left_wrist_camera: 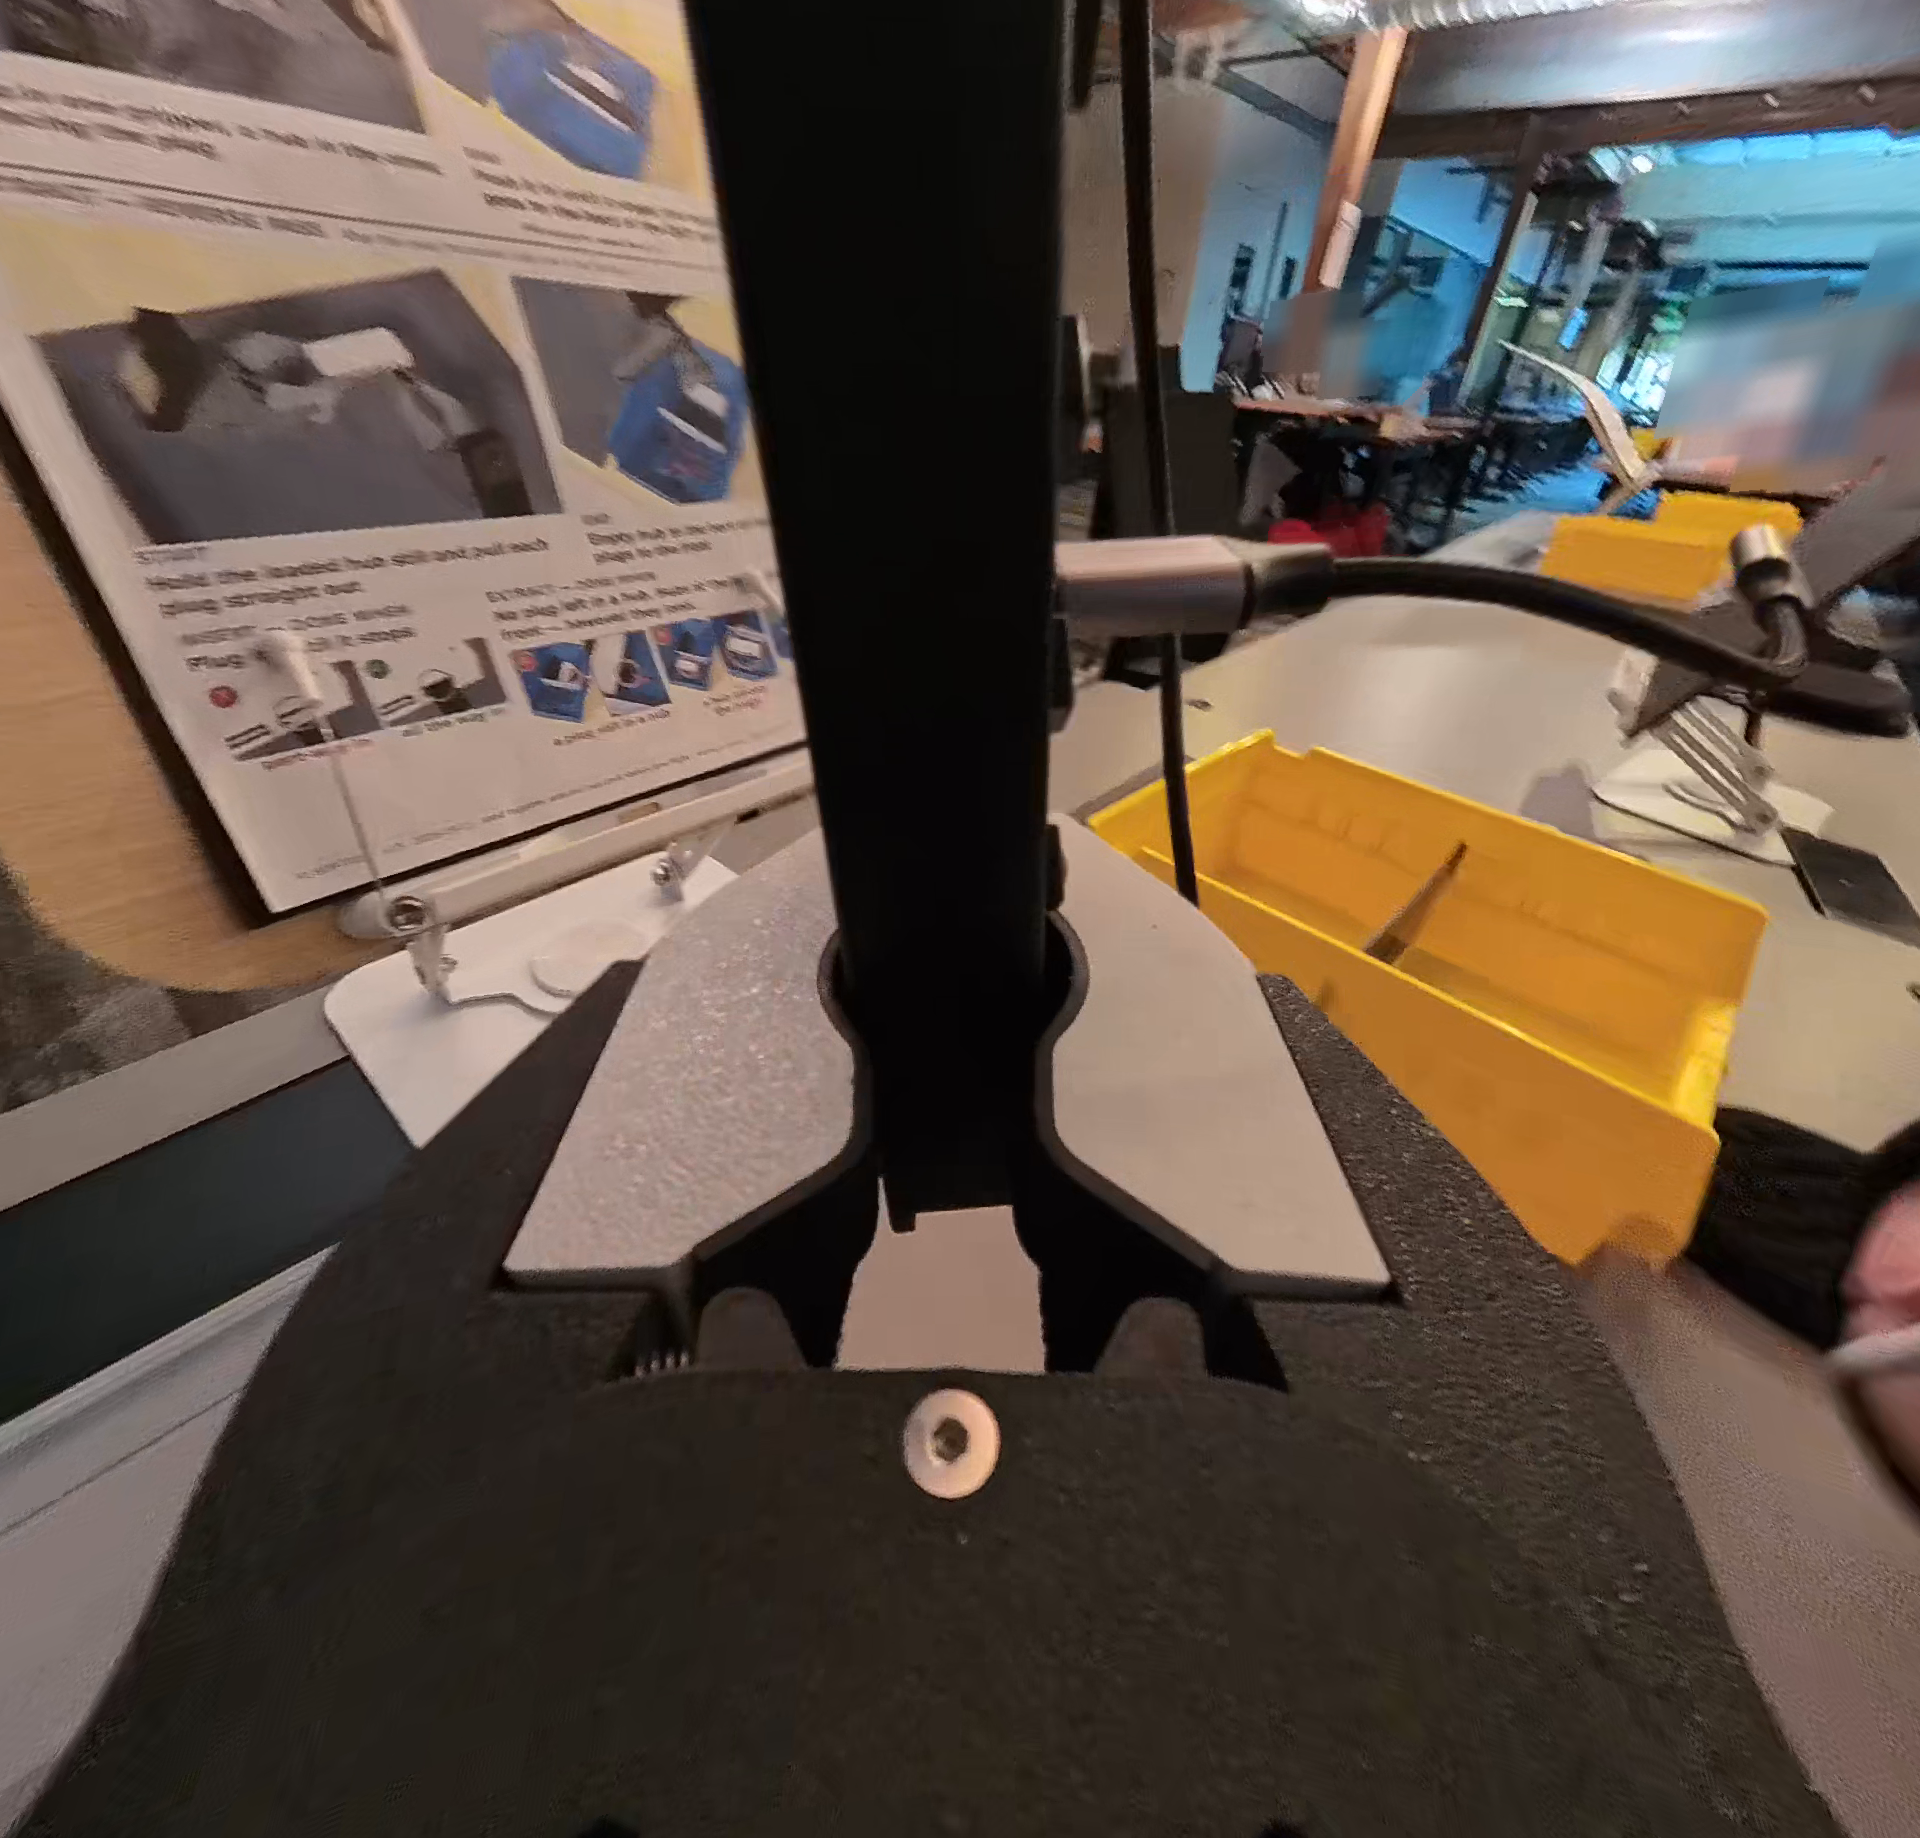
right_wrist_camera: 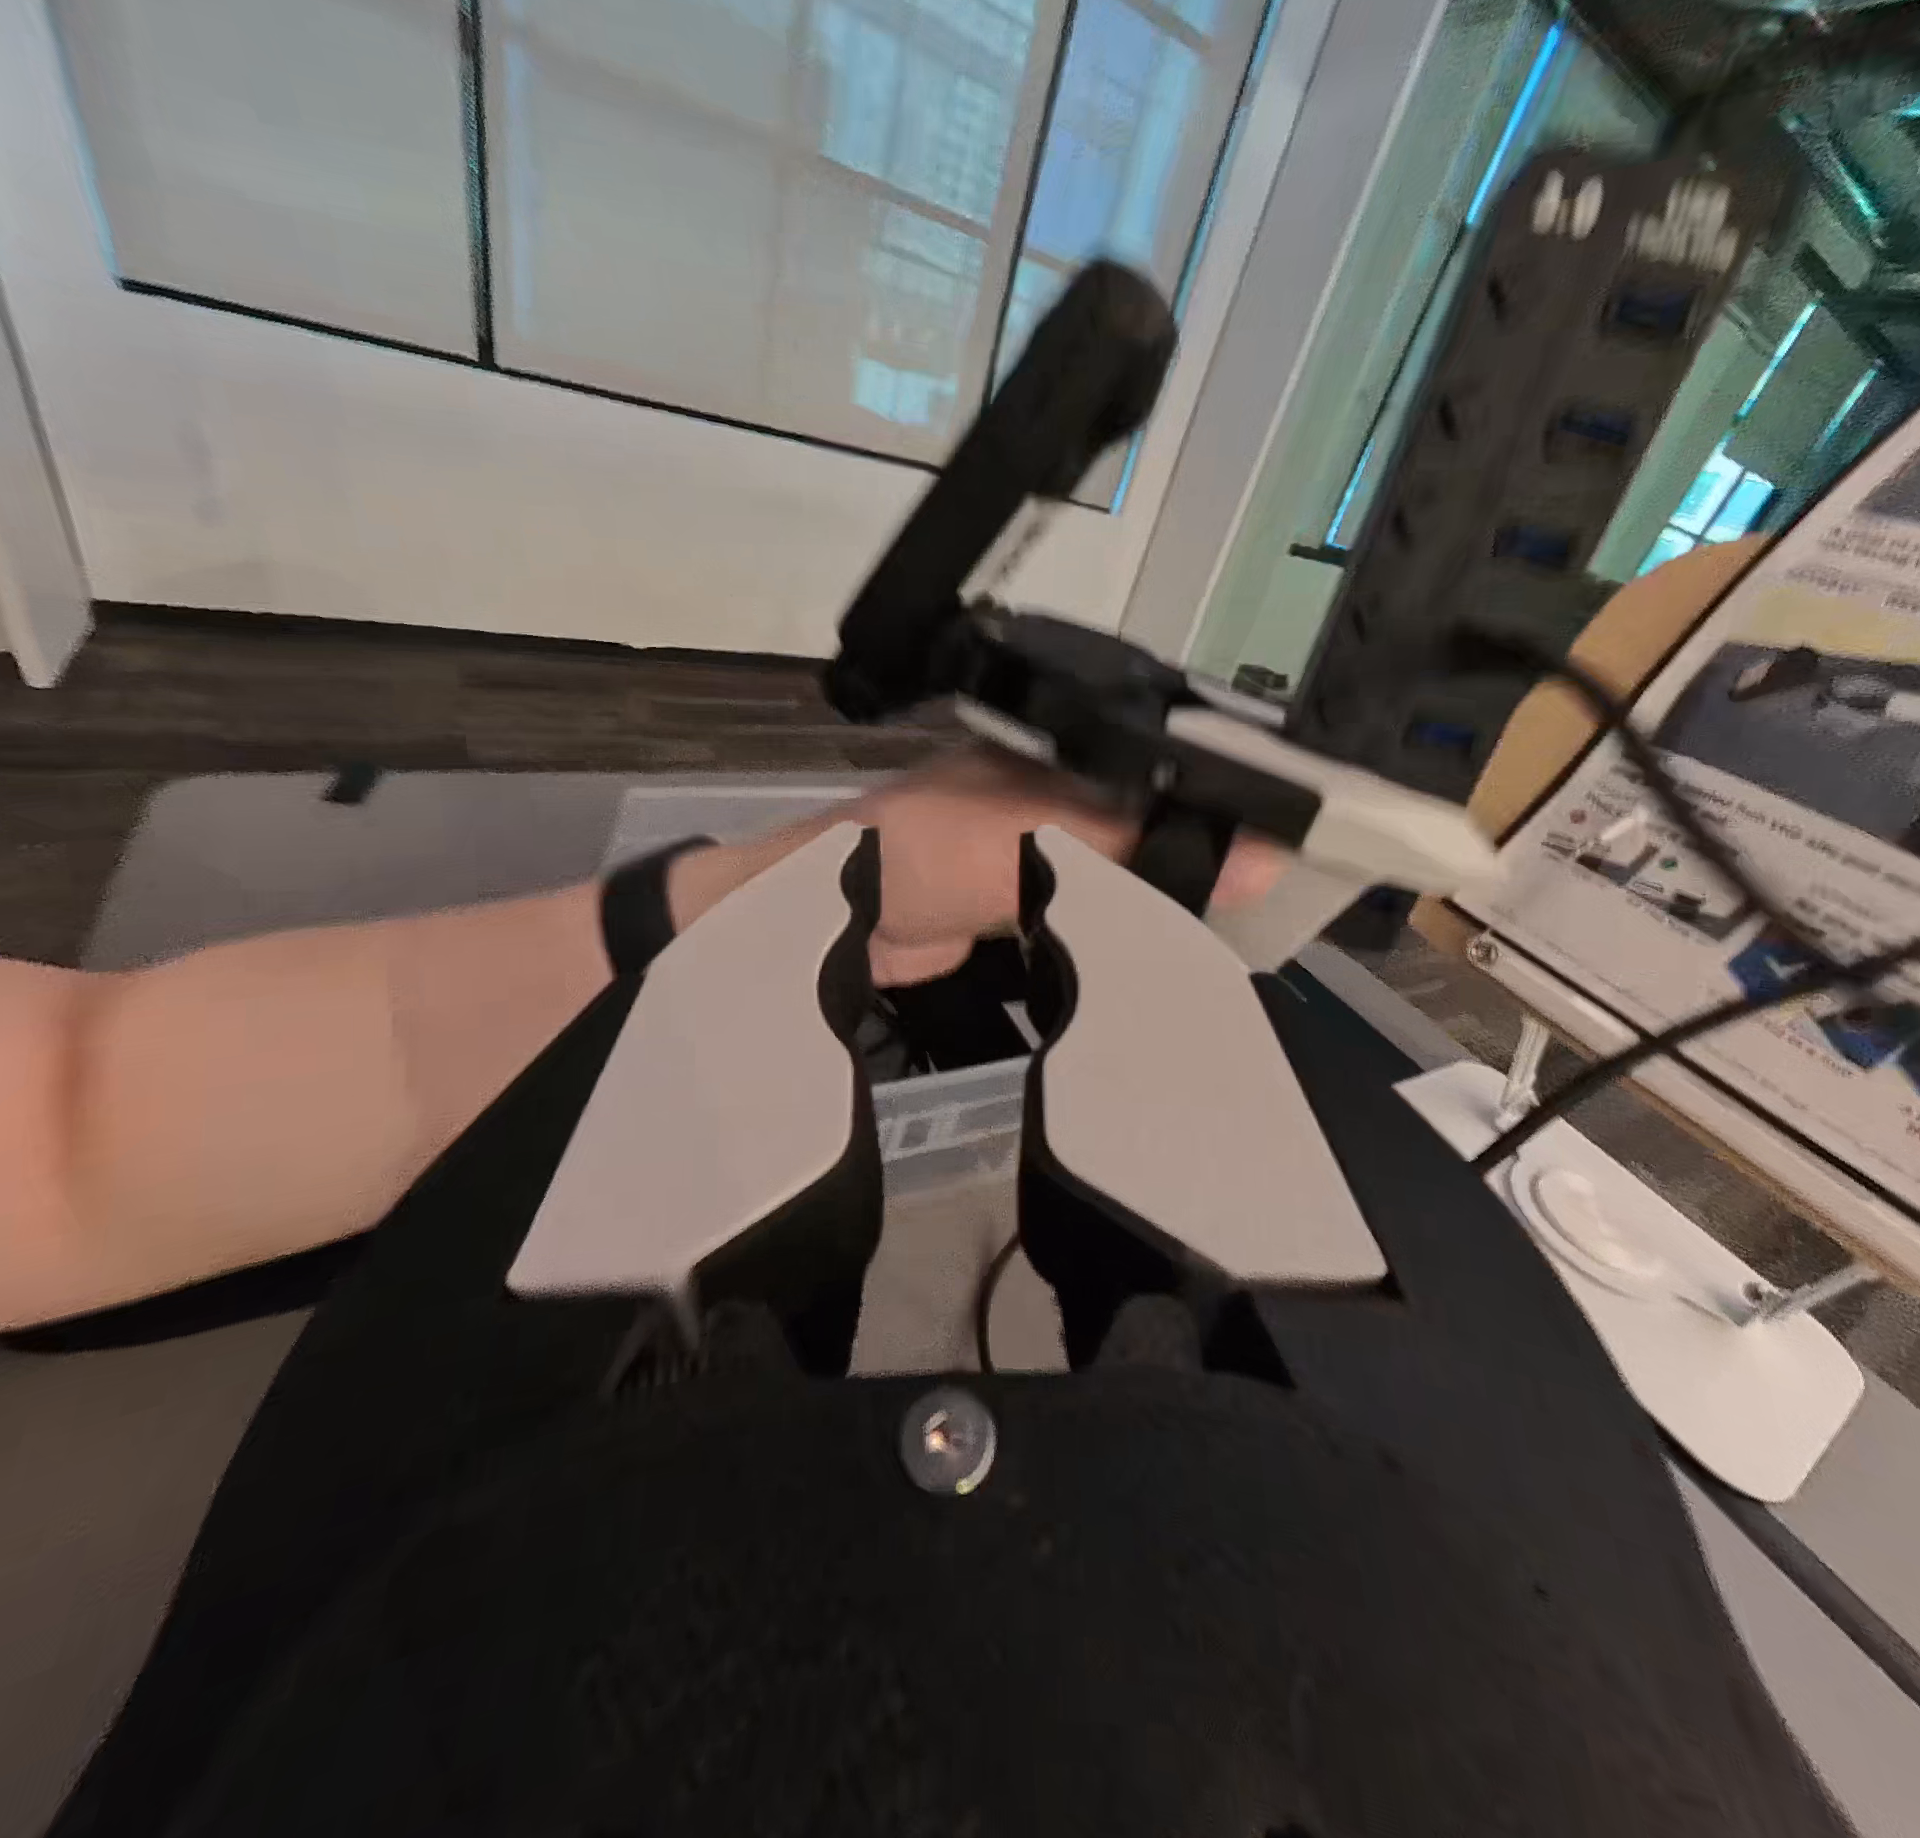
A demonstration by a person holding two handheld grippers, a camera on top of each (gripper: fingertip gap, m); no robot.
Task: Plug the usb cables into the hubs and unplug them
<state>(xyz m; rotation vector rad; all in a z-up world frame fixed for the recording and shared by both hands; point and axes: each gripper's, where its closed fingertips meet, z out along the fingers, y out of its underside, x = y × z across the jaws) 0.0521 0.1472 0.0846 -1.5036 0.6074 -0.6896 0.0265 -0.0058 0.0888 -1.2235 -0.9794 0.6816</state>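
Note:
In the left wrist view my left gripper (left_wrist_camera: 951, 853) is shut on a long black USB hub (left_wrist_camera: 894, 438) and holds it upright between its fingers. A grey metal USB plug (left_wrist_camera: 1153, 583) sits in the hub's right side, and its black cable (left_wrist_camera: 1558, 609) curves off to the right. A thin black cord (left_wrist_camera: 1169, 708) hangs down beside the hub. In the right wrist view my right gripper (right_wrist_camera: 951, 853) is a little open with nothing between its fingers. The hub (right_wrist_camera: 1538, 500), with blue ports, shows blurred at the upper right, held by the left gripper (right_wrist_camera: 1392, 838) in a person's hand (right_wrist_camera: 935, 895).
A yellow divided bin (left_wrist_camera: 1455, 967) stands on the grey table right of the hub. A printed instruction sheet (left_wrist_camera: 364, 541) leans on a white stand (left_wrist_camera: 447, 1019) at the left, and also shows in the right wrist view (right_wrist_camera: 1766, 812). A loose black cable (right_wrist_camera: 1662, 1019) hangs across it.

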